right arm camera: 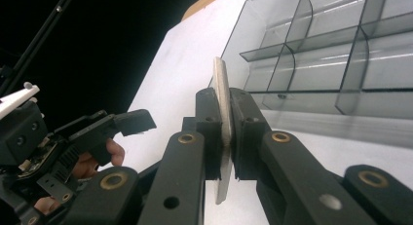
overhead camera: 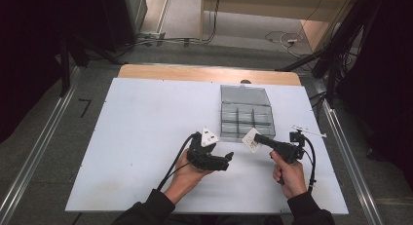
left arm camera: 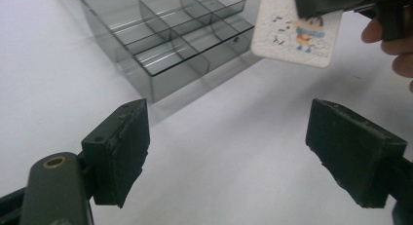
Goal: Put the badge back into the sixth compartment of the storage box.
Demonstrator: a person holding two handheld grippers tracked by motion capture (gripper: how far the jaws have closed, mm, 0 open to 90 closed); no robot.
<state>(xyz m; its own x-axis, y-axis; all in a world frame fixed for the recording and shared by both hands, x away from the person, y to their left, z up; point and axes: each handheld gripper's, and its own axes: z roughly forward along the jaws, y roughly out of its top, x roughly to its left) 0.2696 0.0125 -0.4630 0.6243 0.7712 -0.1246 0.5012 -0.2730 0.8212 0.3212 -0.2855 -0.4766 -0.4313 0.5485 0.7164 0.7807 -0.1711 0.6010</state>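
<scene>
- The left gripper (overhead camera: pixel 229 158), nearest the person, has its jaws spread with nothing between them, low over the white bench (overhead camera: pixel 146 137).
- The right gripper (right arm camera: pixel 225 132) pinches a small white picture card (left arm camera: pixel 297 32) edge-on, in the air just before the box.
- Best lower the card gently, clear of the dividers of the grey compartment box (overhead camera: pixel 246 113) beyond.

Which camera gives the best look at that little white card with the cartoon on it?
The left gripper view: the small white card with a cartoon figure faces that camera, its picture clear. The right gripper view shows the card edge-on between the fingers; the high view shows it tiny.
</scene>
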